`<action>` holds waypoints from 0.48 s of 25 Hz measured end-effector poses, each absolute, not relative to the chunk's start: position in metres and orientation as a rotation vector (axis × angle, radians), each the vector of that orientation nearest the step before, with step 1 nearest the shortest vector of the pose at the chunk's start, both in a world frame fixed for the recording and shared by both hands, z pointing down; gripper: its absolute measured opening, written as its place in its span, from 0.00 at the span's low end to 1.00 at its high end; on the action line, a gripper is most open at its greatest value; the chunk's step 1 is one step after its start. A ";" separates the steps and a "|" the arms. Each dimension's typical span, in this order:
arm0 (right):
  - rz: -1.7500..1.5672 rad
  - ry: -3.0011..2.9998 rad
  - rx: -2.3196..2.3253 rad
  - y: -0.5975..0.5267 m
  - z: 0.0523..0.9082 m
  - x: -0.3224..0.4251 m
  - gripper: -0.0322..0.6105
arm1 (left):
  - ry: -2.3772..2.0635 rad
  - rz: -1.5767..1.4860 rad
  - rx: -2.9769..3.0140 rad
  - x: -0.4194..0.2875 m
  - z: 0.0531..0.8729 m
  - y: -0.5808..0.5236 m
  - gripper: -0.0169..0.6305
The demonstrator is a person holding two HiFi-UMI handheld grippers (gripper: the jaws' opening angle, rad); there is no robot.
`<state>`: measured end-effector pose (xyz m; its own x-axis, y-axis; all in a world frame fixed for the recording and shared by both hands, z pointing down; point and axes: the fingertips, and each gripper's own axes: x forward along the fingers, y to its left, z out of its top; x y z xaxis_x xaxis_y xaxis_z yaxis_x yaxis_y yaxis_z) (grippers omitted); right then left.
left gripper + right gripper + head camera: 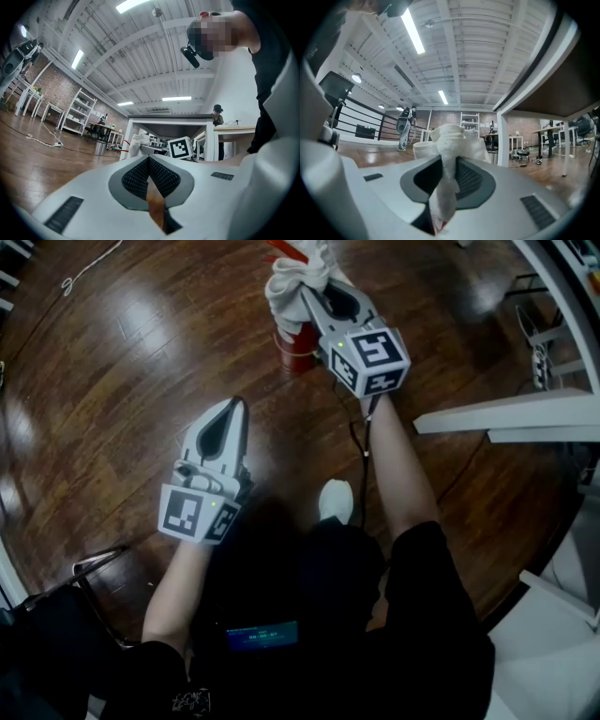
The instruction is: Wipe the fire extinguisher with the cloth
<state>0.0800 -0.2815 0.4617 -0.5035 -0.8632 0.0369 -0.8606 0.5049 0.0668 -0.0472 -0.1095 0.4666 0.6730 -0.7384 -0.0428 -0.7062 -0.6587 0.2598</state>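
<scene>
Between the jaws of the right hand-held gripper (447,164) a thin fold of the white cloth (451,136) is pinched, with the rest bunched loosely beyond the tips. Below that bundle, in the head view, the red fire extinguisher (294,349) stands on the wooden floor (122,352). Its top is hidden under cloth and gripper, so I cannot tell whether the cloth touches it. The left hand-held gripper (228,411) hovers well apart, jaws closed on nothing. That looks like the main risk: the cylinder stands free and unsteadied, so a sideways wipe could tip it or skid it. The grip also takes only a narrow fold. Drag against the body could pull the cloth out, or the loose bulk could snag on whatever is hidden at the top.
</scene>
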 end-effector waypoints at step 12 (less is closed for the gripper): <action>0.044 -2.555 1.242 -0.288 0.589 0.010 0.19 | -1.226 -0.184 2.657 -0.062 0.473 -0.113 0.03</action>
